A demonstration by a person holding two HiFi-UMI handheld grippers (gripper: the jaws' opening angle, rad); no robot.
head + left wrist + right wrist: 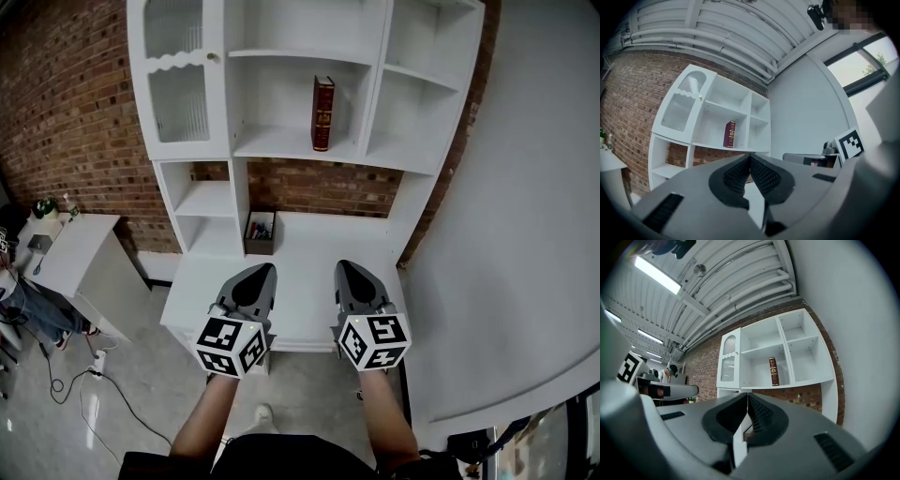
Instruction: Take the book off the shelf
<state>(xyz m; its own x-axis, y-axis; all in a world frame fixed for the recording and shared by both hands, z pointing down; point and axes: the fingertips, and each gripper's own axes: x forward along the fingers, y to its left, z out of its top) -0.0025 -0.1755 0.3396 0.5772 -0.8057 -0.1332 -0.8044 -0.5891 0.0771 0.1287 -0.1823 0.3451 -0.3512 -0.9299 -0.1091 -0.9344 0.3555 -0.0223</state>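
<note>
the left tool (pixel 257 269) is held level over the white desk (pixel 305 272), its jaws pressed together with nothing between them, presumably because nothing is yet within reach to be gripped. just ahead of it, at the back of the desk, a small open box (pixel 260 232) of pens is set, clear of the way upward. the book (pixel 322 113) is stood upright on the middle shelf (pixel 272 141), ahead of and above both tools and well apart from them; its spine is turned outward, so a pinch across it is offered. the right tool (pixel 346 266) is carried beside the left, likewise pressed together and empty, apparently kept so for the approach.
</note>
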